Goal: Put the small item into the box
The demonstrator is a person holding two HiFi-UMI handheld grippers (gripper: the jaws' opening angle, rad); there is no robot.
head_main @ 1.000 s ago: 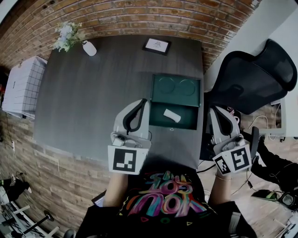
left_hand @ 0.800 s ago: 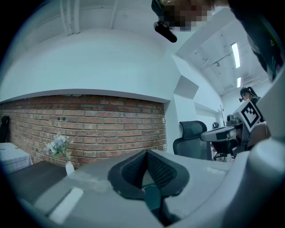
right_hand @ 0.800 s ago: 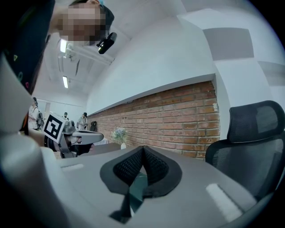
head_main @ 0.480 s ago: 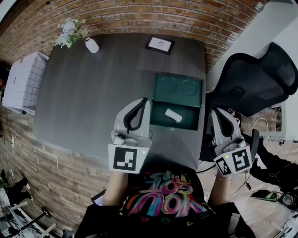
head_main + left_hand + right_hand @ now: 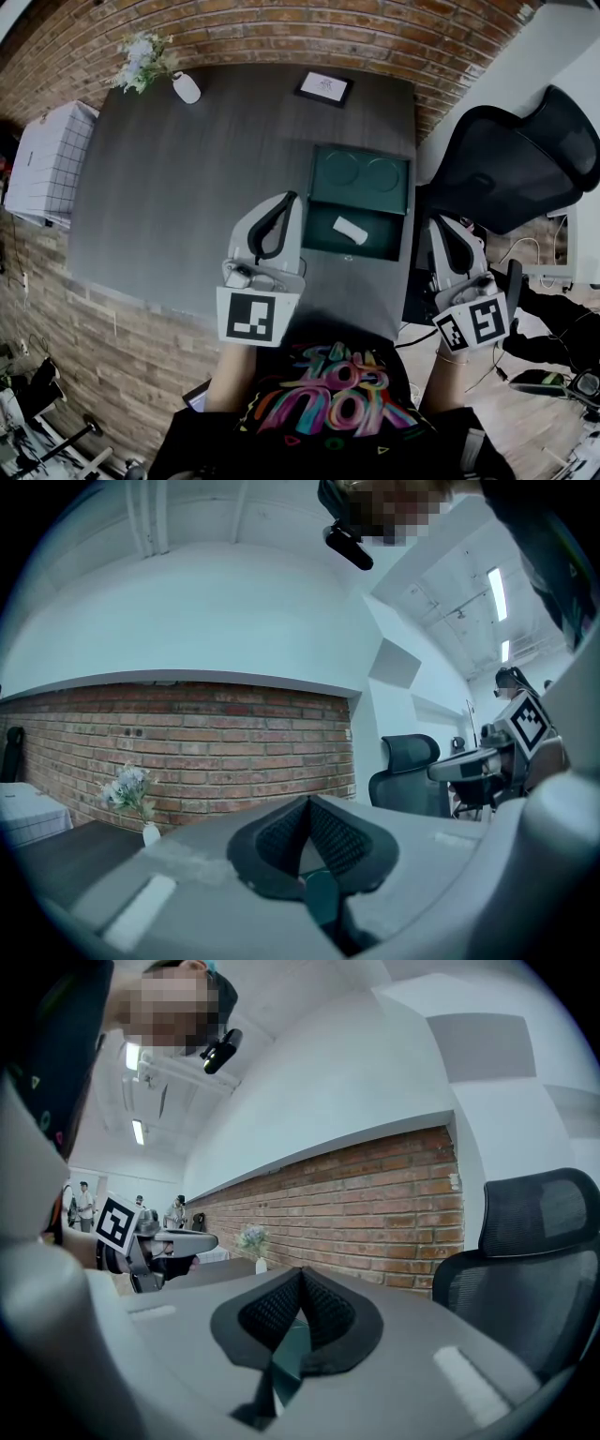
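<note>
A dark green box (image 5: 375, 246) lies open on the grey table (image 5: 178, 187), its lid (image 5: 360, 175) with two round recesses folded back. A small white item (image 5: 350, 230) rests inside the box's near half. My left gripper (image 5: 286, 199) hovers just left of the box, its jaws shut with nothing between them; its tips (image 5: 307, 801) meet in the left gripper view. My right gripper (image 5: 448, 222) is off the table's right edge, beside the box, also shut and empty, with its tips (image 5: 300, 1272) closed together.
A vase of flowers (image 5: 150, 61) and a framed card (image 5: 323, 87) stand at the table's far edge by the brick wall. A white gridded crate (image 5: 42, 169) sits on the left. A black office chair (image 5: 511, 159) stands right of the table, behind my right gripper.
Nearly nothing: the head view shifted slightly, both grippers keep their places and stay shut, and the white item lies still in the box.
</note>
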